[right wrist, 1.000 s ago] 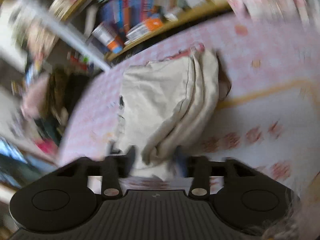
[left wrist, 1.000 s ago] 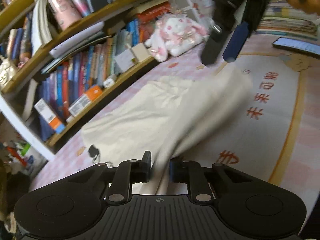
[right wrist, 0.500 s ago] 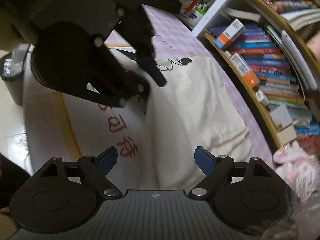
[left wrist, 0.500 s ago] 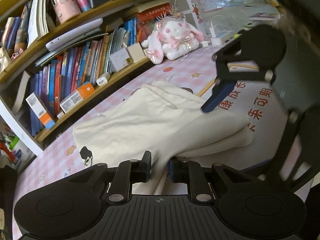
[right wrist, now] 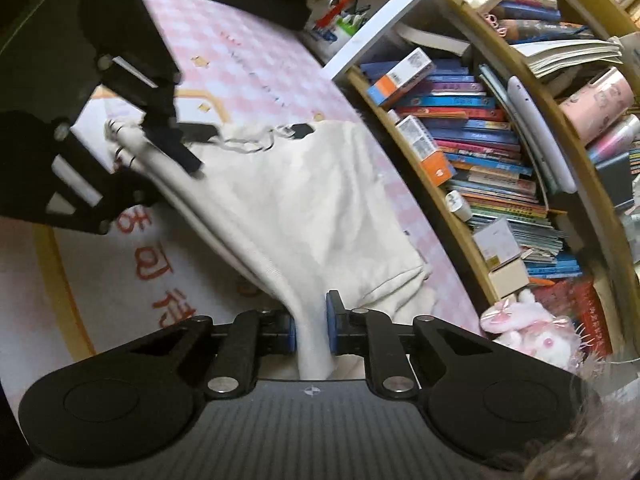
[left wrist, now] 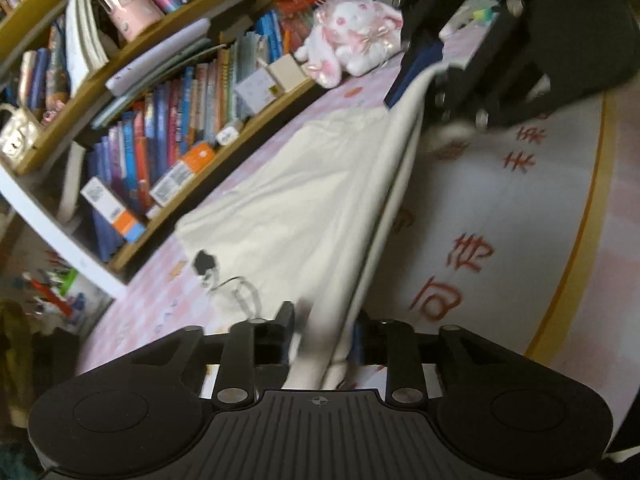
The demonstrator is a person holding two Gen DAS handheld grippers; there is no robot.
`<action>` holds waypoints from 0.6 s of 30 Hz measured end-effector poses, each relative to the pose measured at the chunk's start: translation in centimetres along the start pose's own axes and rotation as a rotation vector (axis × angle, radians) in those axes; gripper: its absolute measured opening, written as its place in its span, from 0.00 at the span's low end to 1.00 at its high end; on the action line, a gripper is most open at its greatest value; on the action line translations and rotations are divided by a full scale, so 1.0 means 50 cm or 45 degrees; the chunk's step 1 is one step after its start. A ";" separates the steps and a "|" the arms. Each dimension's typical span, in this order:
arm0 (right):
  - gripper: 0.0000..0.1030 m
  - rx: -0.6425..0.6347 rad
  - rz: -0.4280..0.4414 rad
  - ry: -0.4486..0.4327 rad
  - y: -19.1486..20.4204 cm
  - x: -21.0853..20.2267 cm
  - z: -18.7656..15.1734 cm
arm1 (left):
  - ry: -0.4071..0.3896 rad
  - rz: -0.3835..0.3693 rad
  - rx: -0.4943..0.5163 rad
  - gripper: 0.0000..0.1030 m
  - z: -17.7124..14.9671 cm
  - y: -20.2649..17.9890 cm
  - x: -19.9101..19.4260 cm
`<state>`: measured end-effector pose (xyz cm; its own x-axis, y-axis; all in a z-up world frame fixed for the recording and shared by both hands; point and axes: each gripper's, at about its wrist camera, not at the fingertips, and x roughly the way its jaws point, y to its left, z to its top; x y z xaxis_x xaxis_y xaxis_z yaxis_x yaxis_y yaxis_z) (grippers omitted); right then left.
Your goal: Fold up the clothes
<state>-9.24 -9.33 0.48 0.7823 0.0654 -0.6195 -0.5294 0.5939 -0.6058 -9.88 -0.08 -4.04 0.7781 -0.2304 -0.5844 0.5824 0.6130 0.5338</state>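
A cream garment (left wrist: 304, 200) lies on a pink checked table mat, partly lifted along one long edge. My left gripper (left wrist: 322, 328) is shut on one end of that edge. My right gripper (right wrist: 311, 326) is shut on the other end of the garment (right wrist: 288, 216). The edge is stretched taut between the two grippers. The right gripper also shows in the left wrist view (left wrist: 424, 80), and the left gripper shows in the right wrist view (right wrist: 168, 148). A black drawstring (left wrist: 224, 280) trails from the garment near the left gripper.
A bookshelf (left wrist: 168, 128) full of books runs along the far side of the table. A pink and white plush rabbit (left wrist: 356, 40) sits at the shelf's end. A white mat with red characters (left wrist: 500, 208) covers the near part of the table.
My right gripper was open above the garment; now it is shut on the garment's edge. Both grippers have lifted that edge and pulled it taut between them.
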 end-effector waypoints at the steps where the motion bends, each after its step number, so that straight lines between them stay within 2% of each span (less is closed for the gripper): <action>1: 0.12 0.002 -0.001 -0.001 -0.004 -0.001 0.003 | 0.003 0.013 -0.001 0.39 -0.003 0.003 0.002; 4: 0.12 -0.003 0.007 0.006 -0.008 -0.001 0.004 | 0.013 0.023 0.003 0.37 -0.007 0.010 0.014; 6: 0.12 -0.015 0.014 0.016 -0.006 0.000 0.002 | 0.005 0.013 0.015 0.19 -0.010 0.013 0.017; 8: 0.13 -0.028 0.023 0.030 0.000 -0.001 -0.007 | -0.008 -0.008 0.051 0.11 -0.013 0.013 0.014; 9: 0.14 -0.040 0.020 0.038 0.004 0.000 -0.012 | -0.014 -0.019 0.070 0.08 -0.015 0.013 0.013; 12: 0.30 -0.081 0.022 0.070 0.018 0.009 -0.032 | -0.023 -0.039 0.137 0.06 -0.017 0.004 0.011; 15: 0.12 -0.085 0.098 0.107 0.025 0.014 -0.047 | -0.039 -0.059 0.168 0.06 -0.014 0.001 -0.001; 18: 0.11 -0.072 0.124 0.111 0.024 0.002 -0.050 | -0.067 -0.095 0.189 0.06 -0.011 -0.002 -0.030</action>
<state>-10.61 -10.61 -1.55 0.6960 0.0497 -0.7163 -0.6212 0.5419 -0.5661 -11.25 0.63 -3.54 0.7402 -0.3127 -0.5952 0.6645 0.4749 0.5769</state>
